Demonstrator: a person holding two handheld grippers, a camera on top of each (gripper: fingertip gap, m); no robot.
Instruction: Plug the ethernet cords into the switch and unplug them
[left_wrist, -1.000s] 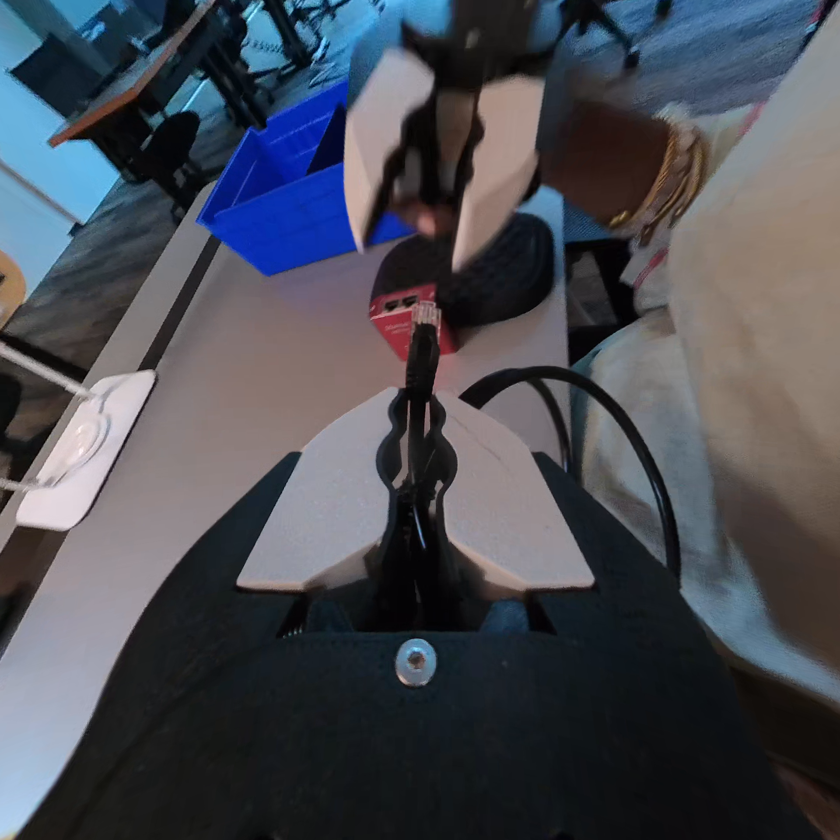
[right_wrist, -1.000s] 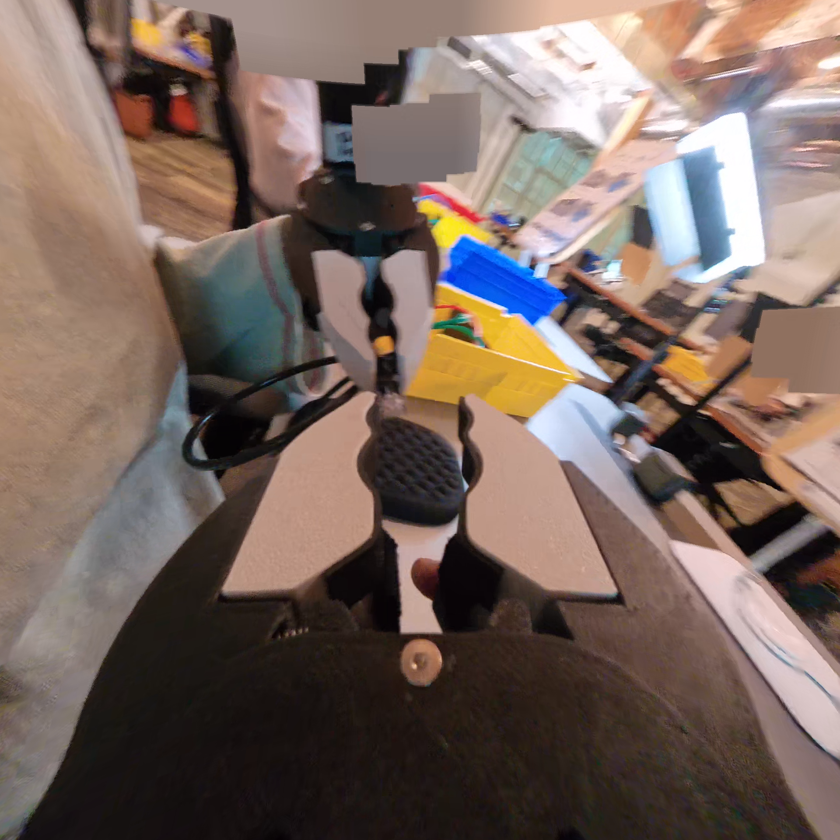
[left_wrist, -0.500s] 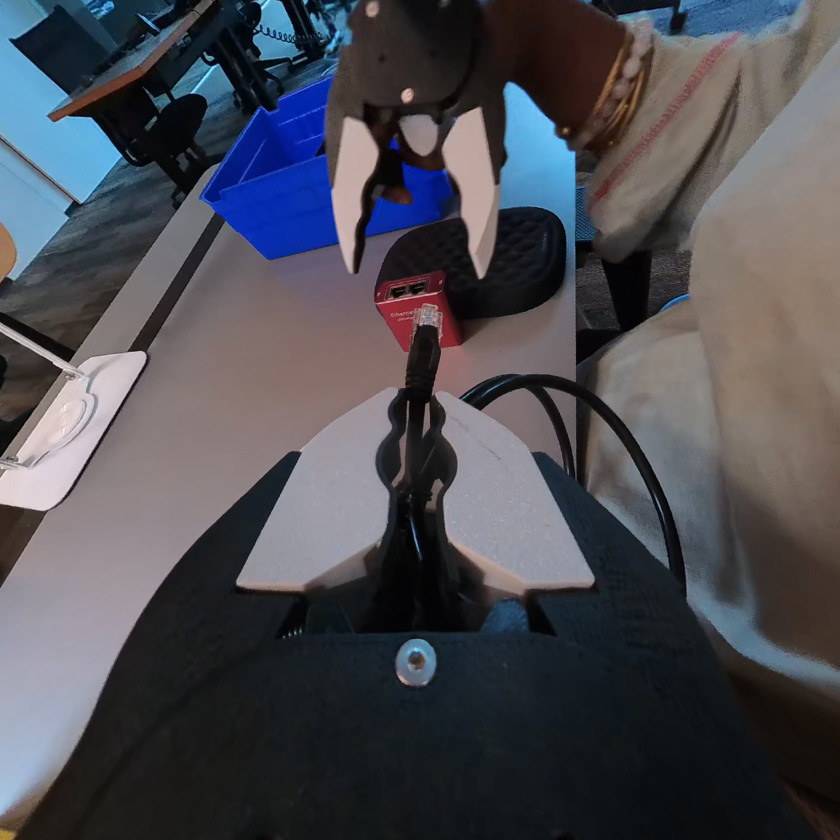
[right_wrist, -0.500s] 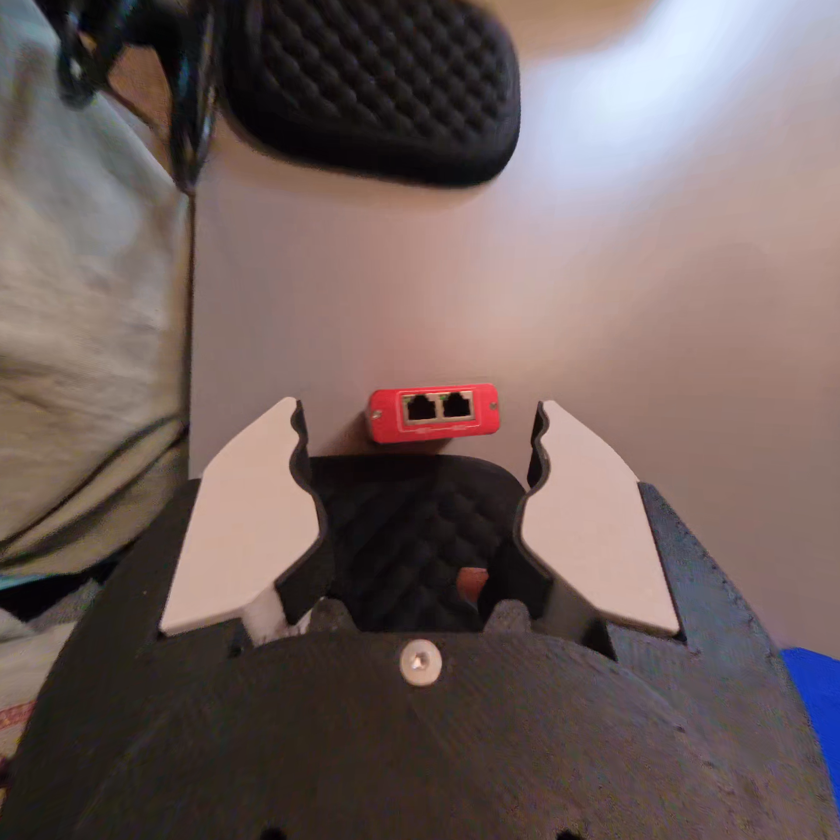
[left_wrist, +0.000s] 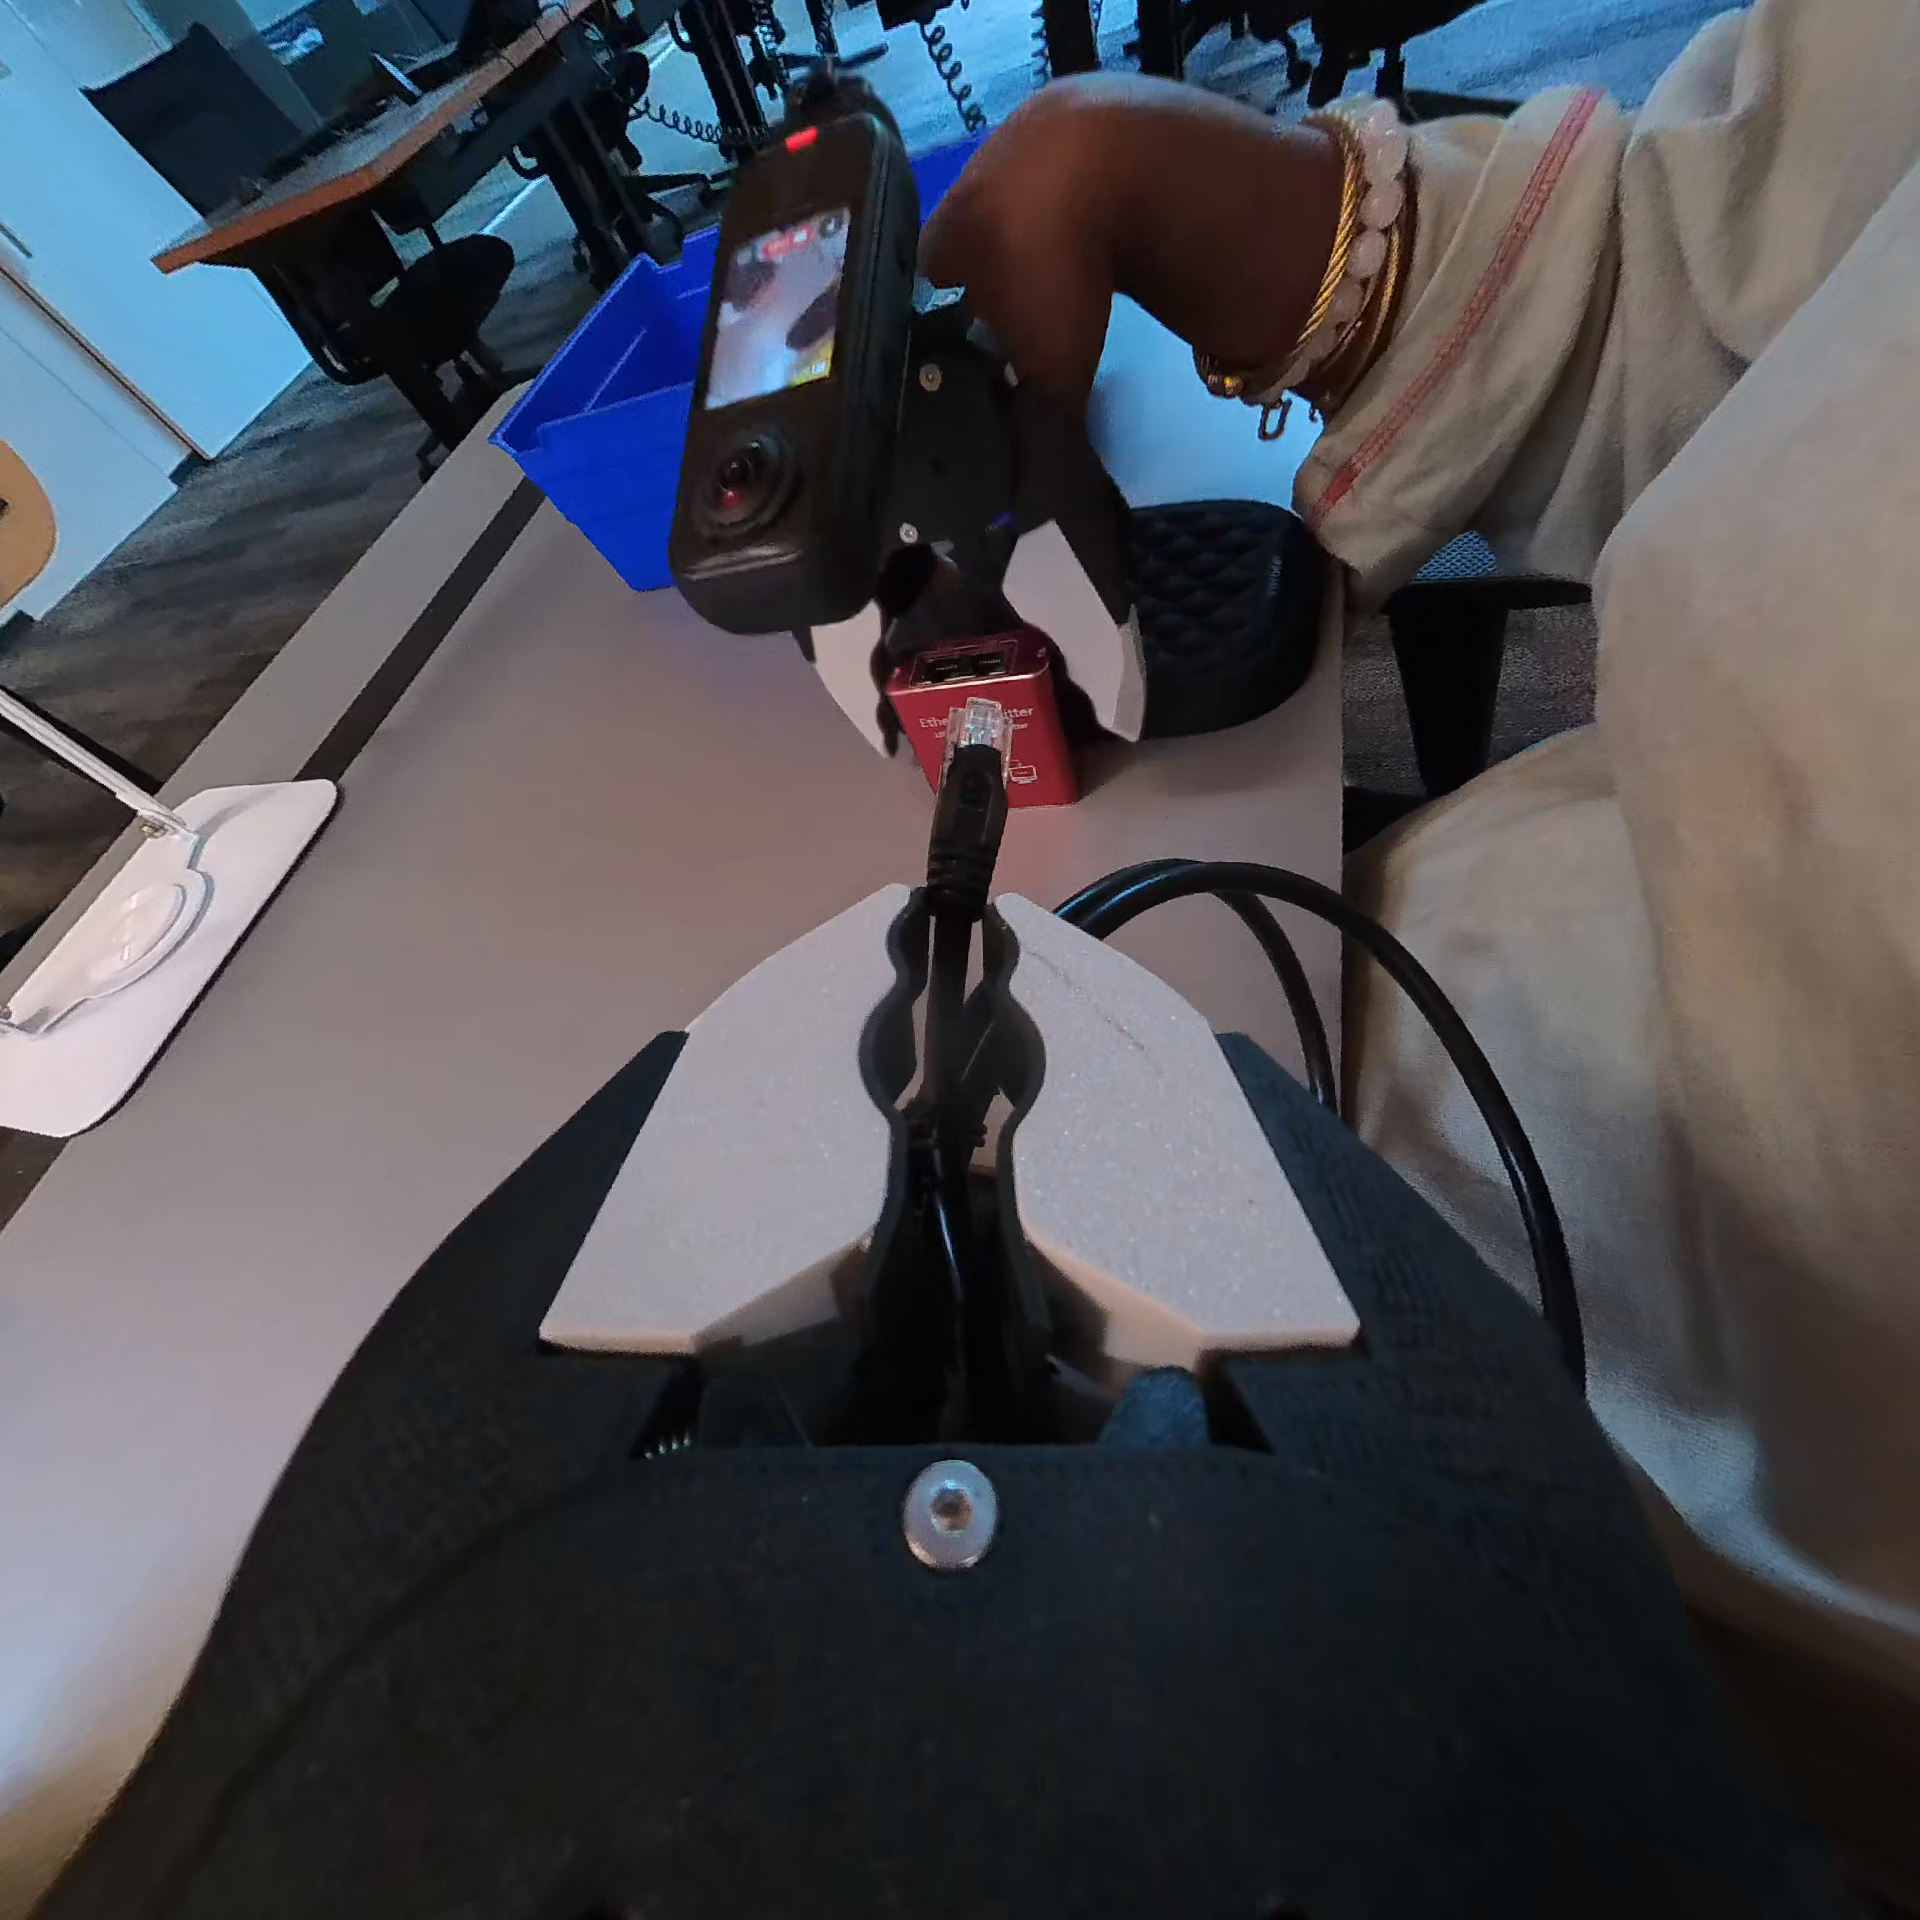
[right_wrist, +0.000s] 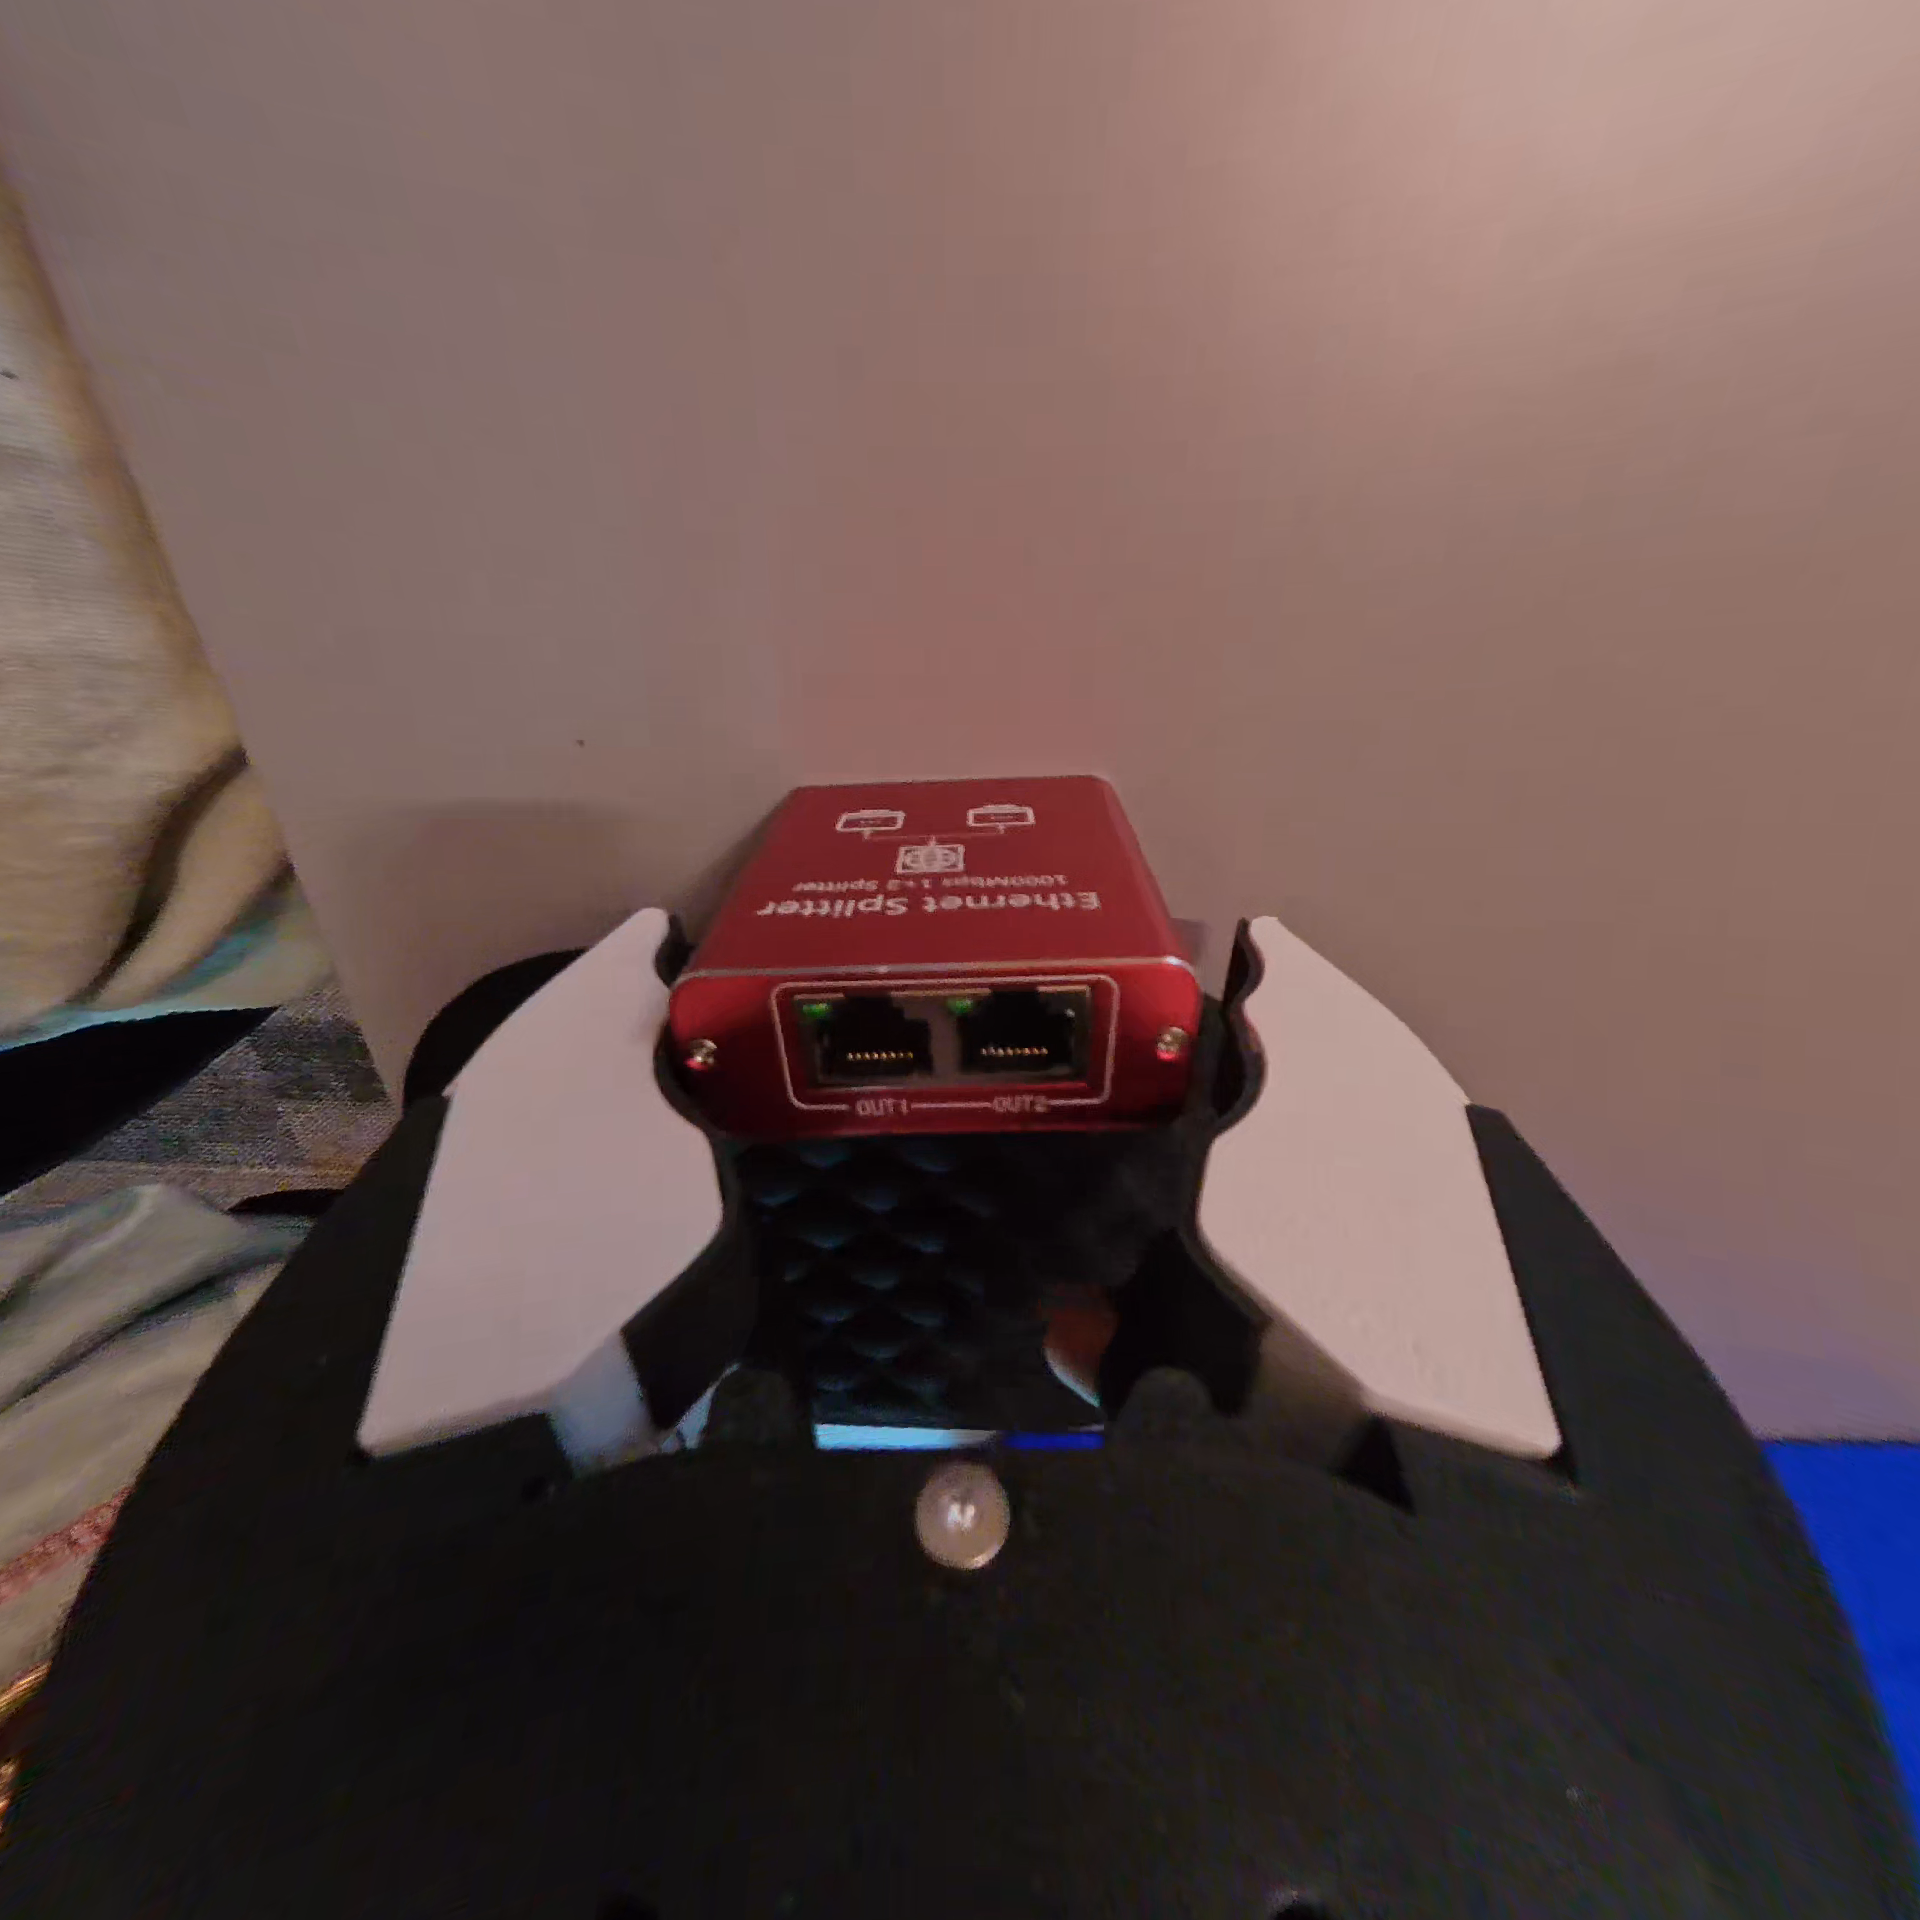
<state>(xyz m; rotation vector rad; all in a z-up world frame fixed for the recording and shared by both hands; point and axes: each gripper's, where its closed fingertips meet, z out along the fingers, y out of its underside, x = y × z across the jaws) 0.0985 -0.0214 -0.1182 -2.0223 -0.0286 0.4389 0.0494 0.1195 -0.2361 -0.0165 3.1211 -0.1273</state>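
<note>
Ethernet cord (left_wrist: 966, 821) stood clamped between the closed fingers of the left gripper (left_wrist: 951, 920), its black boot and clear plug jutting forward past the fingertips, the slack looping off to that gripper's right toward the person's pale clothing. Just ahead of the plug, apart from it, the red switch (right_wrist: 940, 977) lay flat on the grey table (left_wrist: 468, 935). The right gripper (right_wrist: 945, 940) came down over the switch from the far side, its white fingers (right_wrist: 582, 1122) spread to either side of the red body; whether they pressed the sides could not be told. Both of the two sockets facing that gripper's camera were empty. A black quilted pad (left_wrist: 1216, 613) lay behind the switch, beneath the right gripper, and a blue bin (left_wrist: 613, 416) stood farther off to the left.
</note>
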